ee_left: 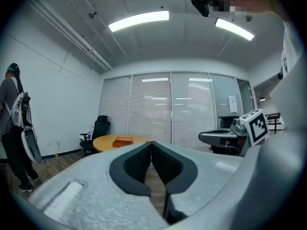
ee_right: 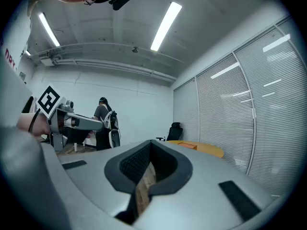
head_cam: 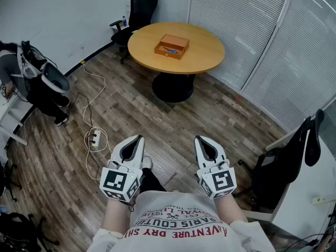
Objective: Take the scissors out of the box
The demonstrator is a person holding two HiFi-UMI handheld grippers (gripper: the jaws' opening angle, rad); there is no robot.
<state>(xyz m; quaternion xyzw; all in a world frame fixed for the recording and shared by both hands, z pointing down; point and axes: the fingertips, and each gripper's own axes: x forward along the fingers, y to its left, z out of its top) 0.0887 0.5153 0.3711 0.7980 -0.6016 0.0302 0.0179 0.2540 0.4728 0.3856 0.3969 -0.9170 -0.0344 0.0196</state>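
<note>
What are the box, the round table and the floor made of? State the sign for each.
Box: looks like wood, orange-brown, matte, thick walls. Round table: wood or laminate top, smooth, pale honey, faint sheen. Floor: wood-look planks, grey-brown grain, possibly vinyl or laminate.

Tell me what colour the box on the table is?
Orange-brown. The box shows best in the head view.

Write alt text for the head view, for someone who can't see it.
The left gripper and right gripper are held shut and empty over a wood floor, far from a round table where an orange box sits. A black chair stands behind the table.
</note>
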